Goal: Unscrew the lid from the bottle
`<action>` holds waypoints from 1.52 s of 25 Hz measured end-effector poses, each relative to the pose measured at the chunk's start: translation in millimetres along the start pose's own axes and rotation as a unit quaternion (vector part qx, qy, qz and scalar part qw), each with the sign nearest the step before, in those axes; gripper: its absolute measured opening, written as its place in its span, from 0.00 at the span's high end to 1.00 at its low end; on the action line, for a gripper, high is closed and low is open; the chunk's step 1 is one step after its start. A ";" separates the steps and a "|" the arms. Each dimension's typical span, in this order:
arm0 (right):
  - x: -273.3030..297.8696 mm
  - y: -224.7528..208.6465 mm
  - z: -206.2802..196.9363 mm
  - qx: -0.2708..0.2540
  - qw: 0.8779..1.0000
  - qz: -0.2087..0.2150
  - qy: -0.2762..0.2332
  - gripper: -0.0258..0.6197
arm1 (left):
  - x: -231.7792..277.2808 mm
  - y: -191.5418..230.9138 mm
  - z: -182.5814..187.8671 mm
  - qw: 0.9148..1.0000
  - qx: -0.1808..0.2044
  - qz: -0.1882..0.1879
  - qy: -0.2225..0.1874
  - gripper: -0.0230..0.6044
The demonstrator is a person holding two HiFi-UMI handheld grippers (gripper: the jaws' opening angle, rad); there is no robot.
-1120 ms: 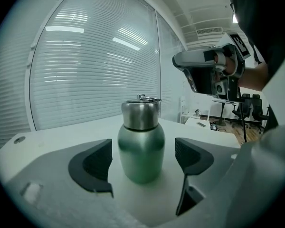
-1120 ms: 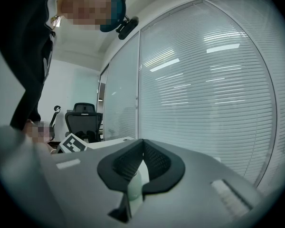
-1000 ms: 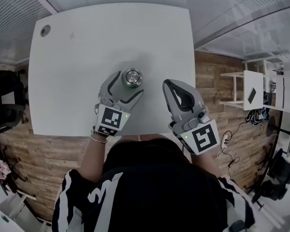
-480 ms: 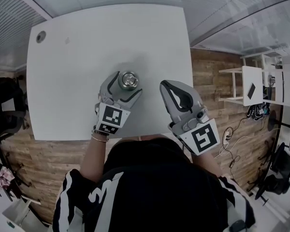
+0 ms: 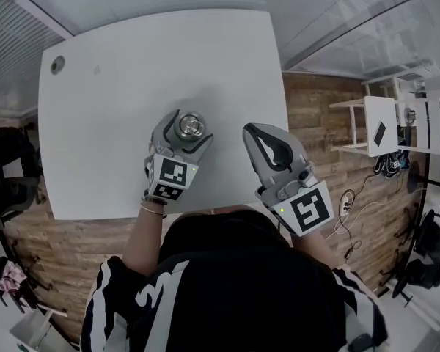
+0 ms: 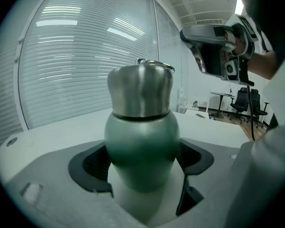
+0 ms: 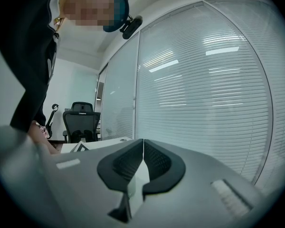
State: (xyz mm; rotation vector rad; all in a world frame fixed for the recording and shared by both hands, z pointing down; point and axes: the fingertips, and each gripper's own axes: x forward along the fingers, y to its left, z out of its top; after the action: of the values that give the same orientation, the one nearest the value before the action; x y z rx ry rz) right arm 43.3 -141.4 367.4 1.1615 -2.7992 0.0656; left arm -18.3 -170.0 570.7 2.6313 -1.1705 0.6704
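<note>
My left tool (image 6: 142,167) is clenched on the green body of the bottle (image 6: 141,137), with a dark pad pressed to each side. The bottle stands upright on the white tabletop (image 5: 125,64), towards the edge nearest me, and its steel lid (image 6: 140,91) is on. My right tool (image 7: 142,160) is clamped shut on nothing, held to the right of the bottle and apart from it

Green bottle (image 6: 141,151) upright, steel lid (image 6: 140,91) on
</note>
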 end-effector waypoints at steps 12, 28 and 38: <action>-1.8 0.4 6.5 -0.002 1.000 0.010 -0.007 0.96 | -1.8 7.4 5.8 0.999 -0.029 -0.013 -0.006 0.35; 10.0 26.8 21.4 -0.025 0.995 0.097 -0.007 0.71 | -35.7 6.4 65.9 0.999 0.002 -0.022 -0.024 0.35; 28.0 46.6 29.8 -0.051 0.987 0.151 -0.008 0.62 | -52.6 8.9 95.4 1.000 0.009 -0.013 -0.025 0.35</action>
State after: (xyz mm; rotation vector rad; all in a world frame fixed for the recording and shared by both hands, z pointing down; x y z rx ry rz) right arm -11.9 -130.7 341.3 0.7130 -2.9300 -0.0610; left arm -24.5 -174.0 461.7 2.6881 -1.1453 0.6180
